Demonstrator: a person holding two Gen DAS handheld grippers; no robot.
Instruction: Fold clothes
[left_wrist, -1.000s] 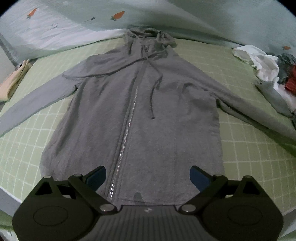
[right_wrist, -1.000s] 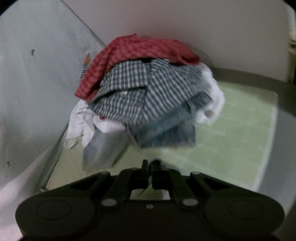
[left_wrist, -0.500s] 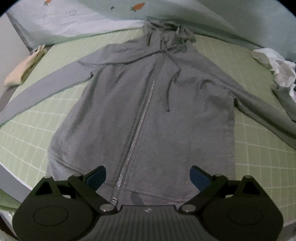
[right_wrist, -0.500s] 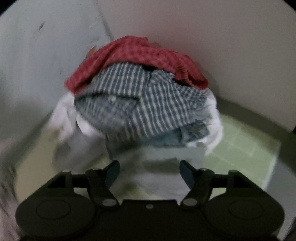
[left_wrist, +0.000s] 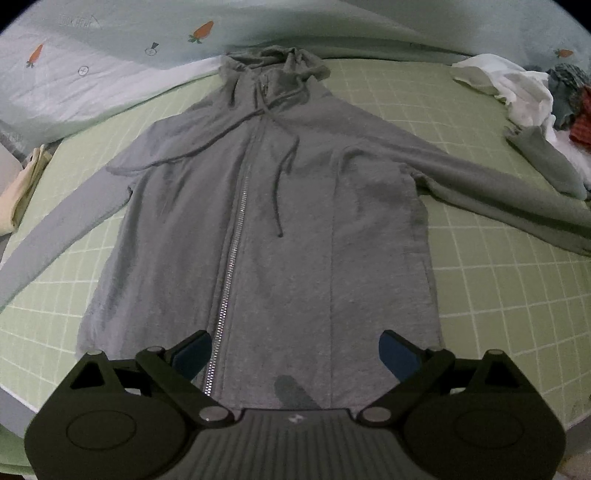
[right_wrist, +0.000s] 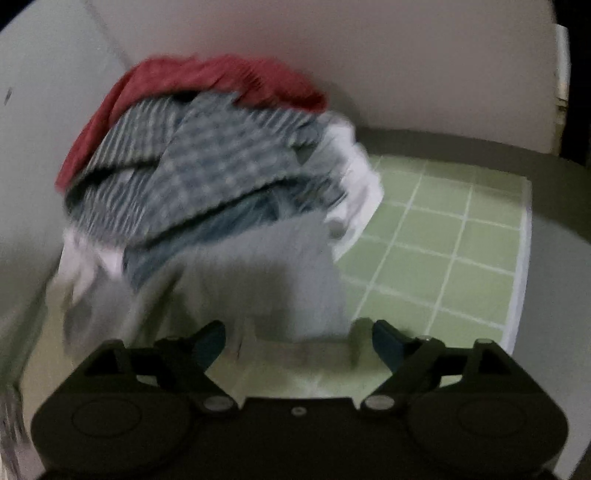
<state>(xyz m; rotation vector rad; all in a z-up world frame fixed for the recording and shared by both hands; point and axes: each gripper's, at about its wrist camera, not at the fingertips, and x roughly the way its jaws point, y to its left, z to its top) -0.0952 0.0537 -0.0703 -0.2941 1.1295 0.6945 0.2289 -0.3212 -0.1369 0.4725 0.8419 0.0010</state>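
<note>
Grey zip-front hooded sweatshirt (left_wrist: 266, 229) spread flat; left tongs (left_wrist: 295, 350) gape over its hem. Right tongs (right_wrist: 299, 339), just opened, empty, near its sleeve.

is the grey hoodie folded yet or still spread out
Spread out: the grey hoodie lies flat on the green mattress, zipped, both sleeves stretched sideways.

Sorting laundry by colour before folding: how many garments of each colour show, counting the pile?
Grey: 1, the hoodie
Red: 1, red check garment
Blue: 2, checked shirt, denim piece
White: 1, white garment
Cream: 1, folded cloth
Total: 6 visible; the pile may hide more.
</note>
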